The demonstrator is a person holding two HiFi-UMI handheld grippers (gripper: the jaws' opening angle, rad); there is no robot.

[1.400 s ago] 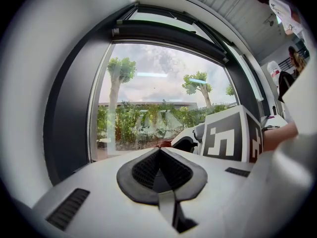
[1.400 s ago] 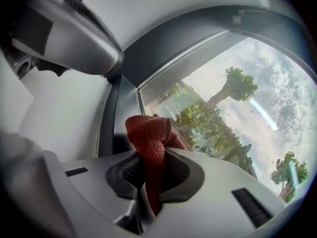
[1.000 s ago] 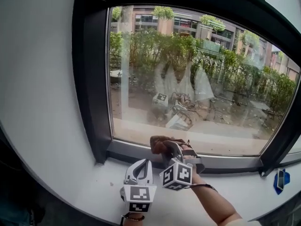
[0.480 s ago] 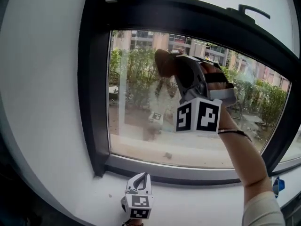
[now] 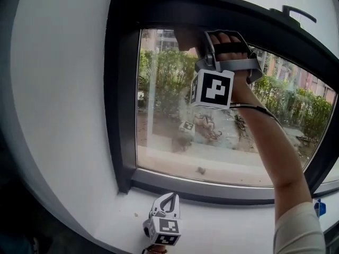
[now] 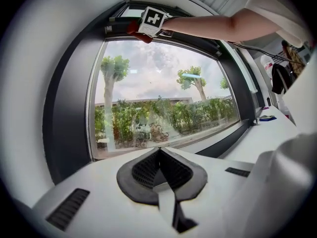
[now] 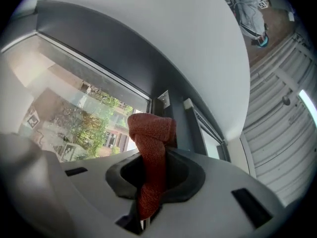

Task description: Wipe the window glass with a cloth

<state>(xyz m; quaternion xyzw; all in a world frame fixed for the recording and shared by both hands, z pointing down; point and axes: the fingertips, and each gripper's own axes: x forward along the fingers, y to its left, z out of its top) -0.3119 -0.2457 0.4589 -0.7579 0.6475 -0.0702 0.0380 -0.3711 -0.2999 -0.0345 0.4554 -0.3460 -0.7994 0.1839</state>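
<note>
The window glass (image 5: 169, 94) sits in a dark frame (image 5: 123, 105). My right gripper (image 5: 198, 40) is raised to the pane's top edge, left of centre, and shut on a rust-red cloth (image 5: 185, 36). In the right gripper view the cloth (image 7: 151, 133) sticks out bunched from between the shut jaws of the right gripper (image 7: 148, 177), close to the glass (image 7: 64, 103) by the frame's upper corner. My left gripper (image 5: 170, 199) rests low over the white sill, shut and holding nothing. The left gripper view looks past the left gripper (image 6: 159, 155) up to the cloth (image 6: 138, 31).
The white sill (image 5: 233, 229) runs under the window. A blue object (image 5: 319, 207) lies at its far right. A window handle (image 5: 296, 12) sticks out above the frame at upper right. White wall (image 5: 58, 115) borders the frame on the left.
My right gripper has carried the cloth from the bottom edge of the glass up to its top edge. The left gripper has stayed low over the sill.
</note>
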